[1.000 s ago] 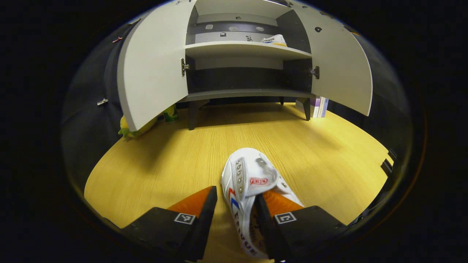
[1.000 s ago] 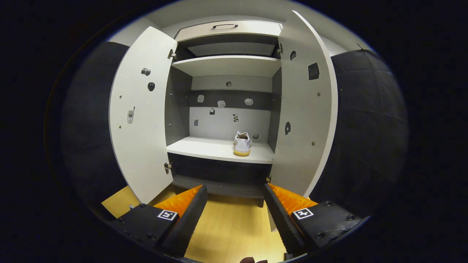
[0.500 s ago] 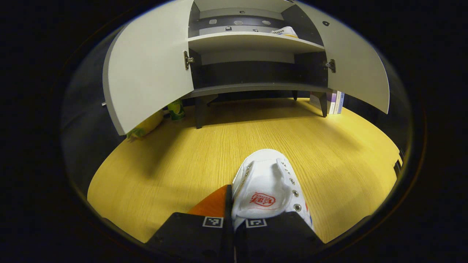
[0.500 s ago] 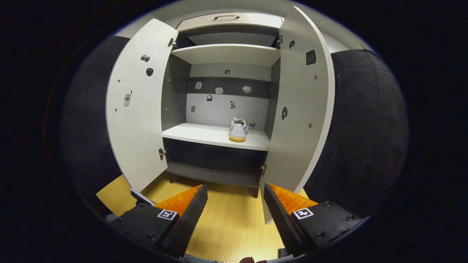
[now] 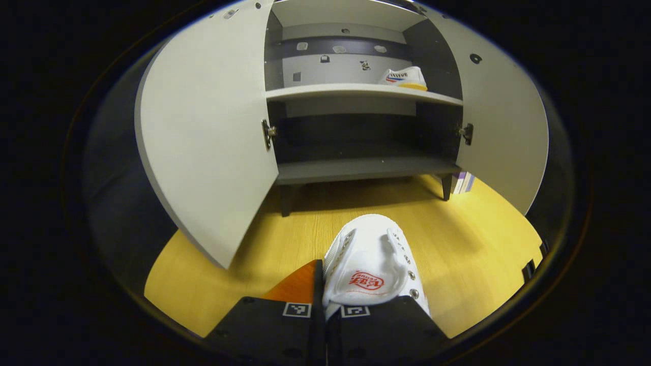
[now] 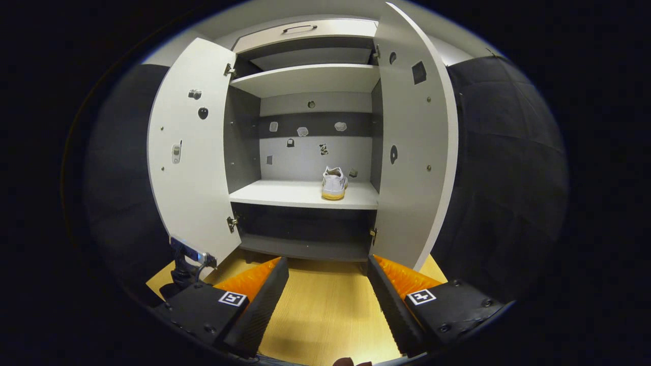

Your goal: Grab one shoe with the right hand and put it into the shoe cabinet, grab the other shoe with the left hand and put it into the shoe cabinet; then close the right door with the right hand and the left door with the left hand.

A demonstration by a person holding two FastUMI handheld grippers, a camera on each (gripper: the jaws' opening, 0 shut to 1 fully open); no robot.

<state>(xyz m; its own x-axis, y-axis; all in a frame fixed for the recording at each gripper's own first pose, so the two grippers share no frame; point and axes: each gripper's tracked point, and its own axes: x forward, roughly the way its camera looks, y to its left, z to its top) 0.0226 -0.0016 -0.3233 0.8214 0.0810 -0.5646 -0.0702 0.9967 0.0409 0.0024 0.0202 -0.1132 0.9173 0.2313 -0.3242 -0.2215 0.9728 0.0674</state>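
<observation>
- Now the left gripper (image 5: 325, 310) pinches the second shoe (image 5: 370, 264) at its heel, toe toward twelve o'clock, facing the cabinet (image 5: 356, 168).
- First shoe (image 6: 334, 184) sits on the middle shelf.
- Right gripper (image 6: 328, 300) is spread, empty.
- Risk: heel-only pinch; the shoe may sag, catching the shelf edge.

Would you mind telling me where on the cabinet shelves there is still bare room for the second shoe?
The white middle shelf is bare from its left wall to the placed shoe, which crowds the right end. The dark lower shelf looks bare across its width. The left tongs hold the second shoe.
</observation>
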